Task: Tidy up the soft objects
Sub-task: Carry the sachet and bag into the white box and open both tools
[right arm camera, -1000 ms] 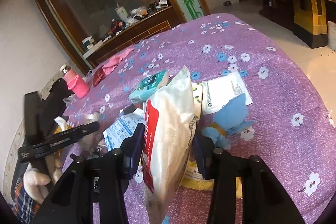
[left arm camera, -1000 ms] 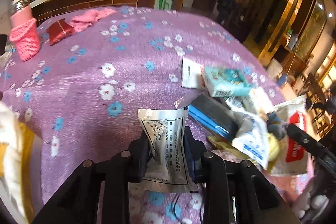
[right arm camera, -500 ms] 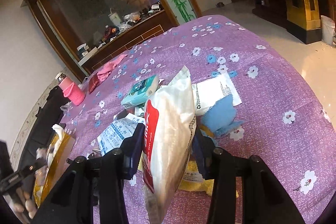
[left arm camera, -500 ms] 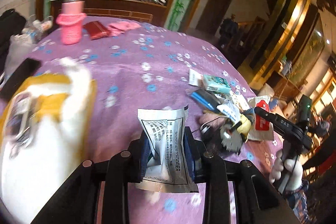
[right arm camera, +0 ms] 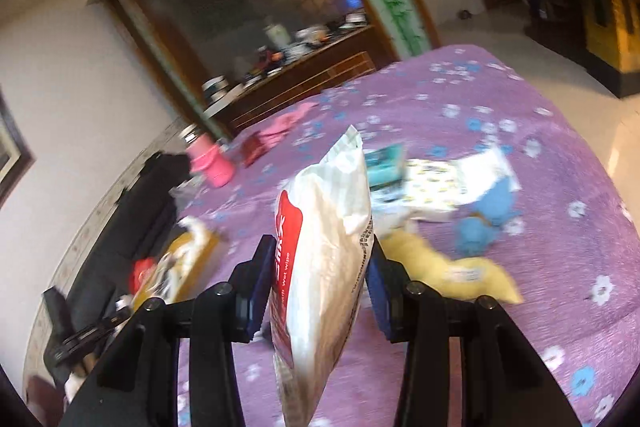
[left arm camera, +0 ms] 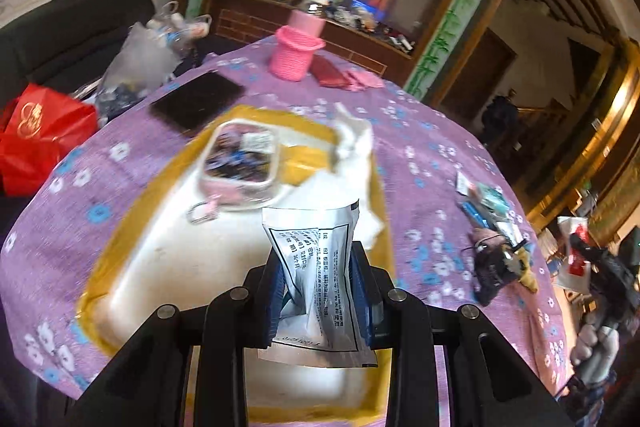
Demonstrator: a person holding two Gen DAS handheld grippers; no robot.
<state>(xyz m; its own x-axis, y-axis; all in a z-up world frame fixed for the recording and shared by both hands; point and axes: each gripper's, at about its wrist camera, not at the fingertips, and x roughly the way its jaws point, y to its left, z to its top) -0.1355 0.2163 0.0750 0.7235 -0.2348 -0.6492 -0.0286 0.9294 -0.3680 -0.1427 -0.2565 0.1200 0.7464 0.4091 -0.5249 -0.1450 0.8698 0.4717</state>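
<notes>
My left gripper (left arm camera: pixel 318 279) is shut on a silver sachet (left arm camera: pixel 316 267) with black print and holds it over the white foam box (left arm camera: pixel 160 259) with yellow-taped edges. A clear pouch (left arm camera: pixel 242 163) lies in the box. My right gripper (right arm camera: pixel 318 267) is shut on a white and red wet-wipe pack (right arm camera: pixel 320 255), held above the purple flowered tablecloth (right arm camera: pixel 540 147). Behind it lie a blue soft toy (right arm camera: pixel 484 223), a yellow soft item (right arm camera: pixel 440 267), a teal pack (right arm camera: pixel 386 163) and white packets (right arm camera: pixel 452 179). The box shows at the left in the right wrist view (right arm camera: pixel 180 267).
A pink knit cup holder (left arm camera: pixel 294 55), a red wallet (left arm camera: pixel 330 73) and a pink cloth (left arm camera: pixel 366 81) sit at the table's far side. A black phone (left arm camera: pixel 196 101) lies beside the box. A red bag (left arm camera: pixel 36 131) and a dark sofa (left arm camera: pixel 76 31) stand left of the table.
My left gripper has swung left with the sachet, from the pile to over the foam box. My right gripper still holds the wet-wipe pack and has lifted and turned left.
</notes>
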